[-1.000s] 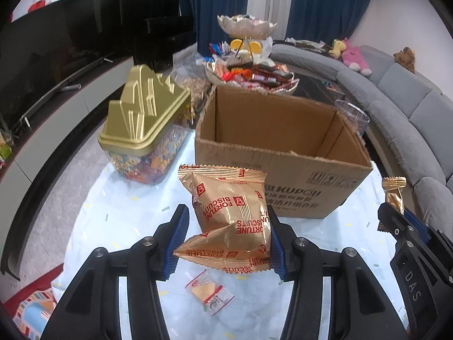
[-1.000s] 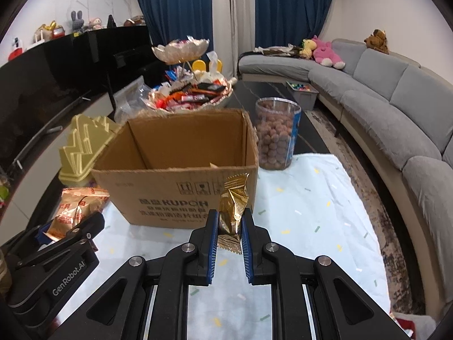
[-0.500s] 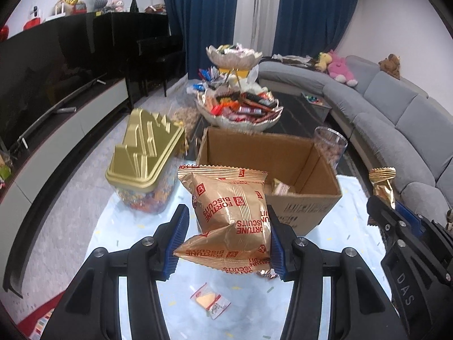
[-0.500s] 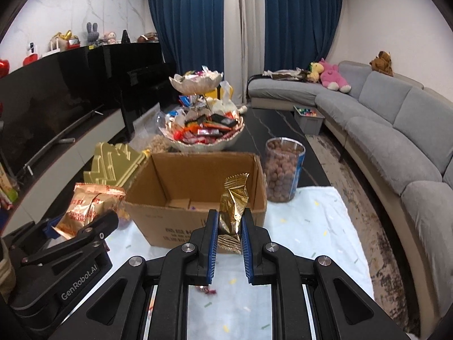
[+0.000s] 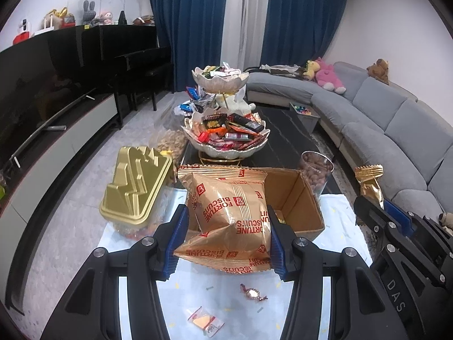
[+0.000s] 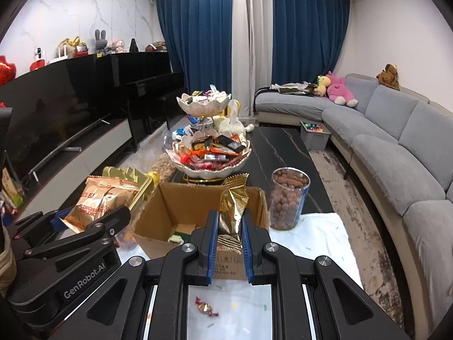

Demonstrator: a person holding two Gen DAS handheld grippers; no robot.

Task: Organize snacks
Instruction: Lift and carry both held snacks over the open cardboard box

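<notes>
Snacks are mid-sort on my end, so quick status. My left claw (image 5: 226, 238) is clamped on a big orange biscuit bag (image 5: 229, 212), pads pressing both sides, and it hangs in the air in front of the cardboard box (image 5: 300, 195). My right claw (image 6: 230, 236) is squeezed nearly closed on a small gold packet (image 6: 232, 206), also held up off the worktop (image 6: 320, 238), just short of the box's near wall.

Progress, as far as I can judge: the box is open and already has a couple of small items lying on its bottom, so some sorting is done. Neither bag I'm holding is in there yet, I reckon those go next.

What's left on the cloth: a twisted candy (image 6: 205, 307) and a little clear-wrapped cracker (image 5: 205, 321), both below the claws. The gold-lidded jar (image 5: 136, 189), the tumbler of brown balls (image 6: 288, 198) and the tiered candy bowls (image 6: 211, 153) stand beside and behind the box.
</notes>
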